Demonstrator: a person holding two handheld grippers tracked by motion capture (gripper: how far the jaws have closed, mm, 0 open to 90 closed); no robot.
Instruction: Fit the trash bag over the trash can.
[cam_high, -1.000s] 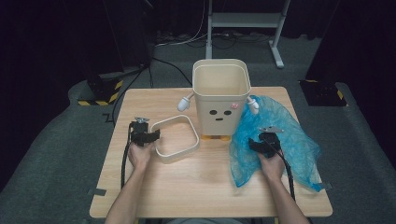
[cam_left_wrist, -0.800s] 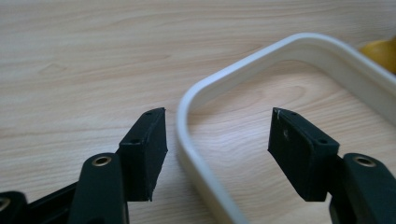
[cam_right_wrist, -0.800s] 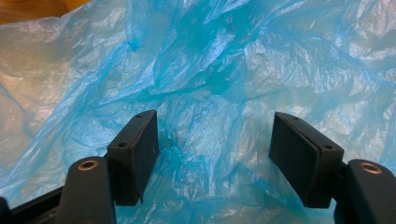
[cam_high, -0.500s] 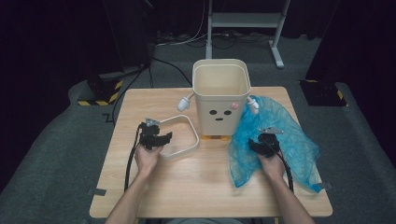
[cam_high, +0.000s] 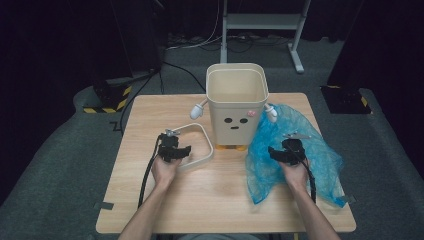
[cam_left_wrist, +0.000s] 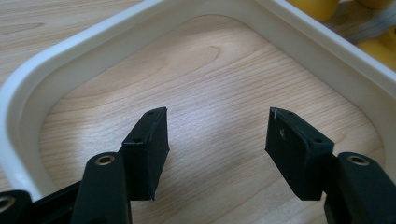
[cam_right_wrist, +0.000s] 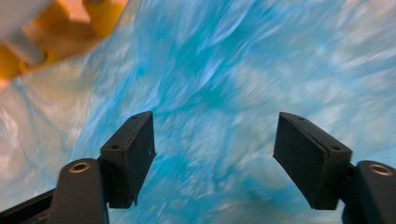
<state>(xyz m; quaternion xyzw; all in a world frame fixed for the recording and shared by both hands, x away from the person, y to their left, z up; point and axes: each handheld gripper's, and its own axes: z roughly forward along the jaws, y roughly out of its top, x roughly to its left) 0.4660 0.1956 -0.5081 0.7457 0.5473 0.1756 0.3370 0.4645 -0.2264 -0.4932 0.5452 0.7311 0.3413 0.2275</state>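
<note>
Starting with the bag (cam_high: 325, 165): blue, thin, spread crumpled over the right side of the table (cam_high: 220, 200), with its far edge touching the bin (cam_high: 237, 107). Probably laid out loose like this so that an edge can be found before lining the bin. Just above it, the right tongs (cam_right_wrist: 215, 144), wide apart after just opening. Nothing pinched between them, only blurred blue film below.

Next, the bin itself: upright near the far edge, at the middle, mouth open and empty. Ready, by the look of it, to take the bag.

To its left, a pale ring (cam_left_wrist: 70, 51), flat on the wood, with one corner close to the bin's yellow feet (cam_left_wrist: 317, 4). Likely set aside as the clamp for the bag's rim, to go on last. Over its inside, the left tongs (cam_left_wrist: 217, 135), partly open, with bare wood between them and gripping nothing. Seemingly lining up on the ring's rail.

Both forearms in from the near edge, well apart, hands palm down. Left tongs tipped down and angled toward the bin; right tongs low over the bag, turned inward. Cables trailing back along the wrists.
</note>
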